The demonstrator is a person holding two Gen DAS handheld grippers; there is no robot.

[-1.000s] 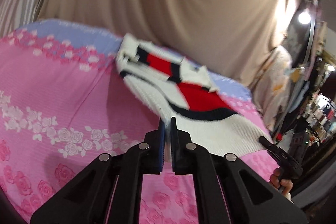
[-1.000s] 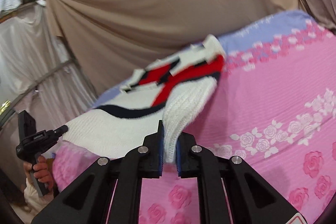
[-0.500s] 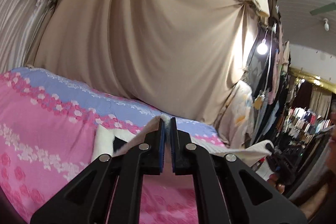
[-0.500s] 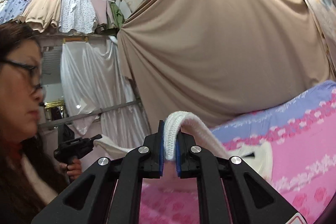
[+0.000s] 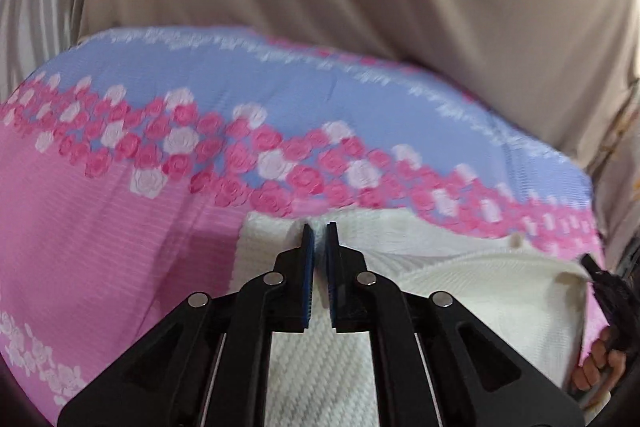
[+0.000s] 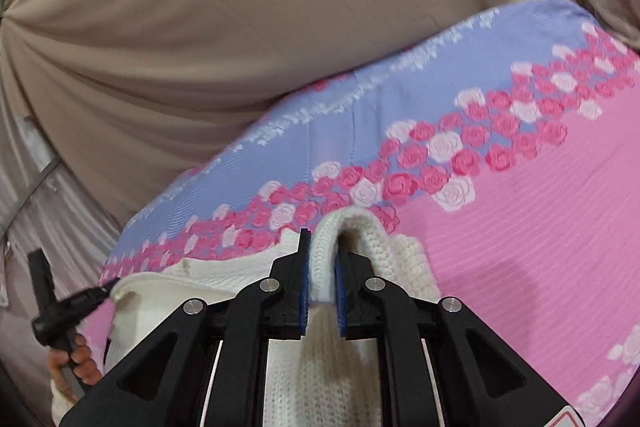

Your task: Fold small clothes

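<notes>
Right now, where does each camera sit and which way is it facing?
Left wrist: on the left gripper, facing the bedspread and curtain; jaws pinch the white sweater; the right hand shows.
Right wrist: on the right gripper, same direction; jaws clamp a knit fold; the left hand shows.
Shared: sweater, bedspread, curtain.
</notes>
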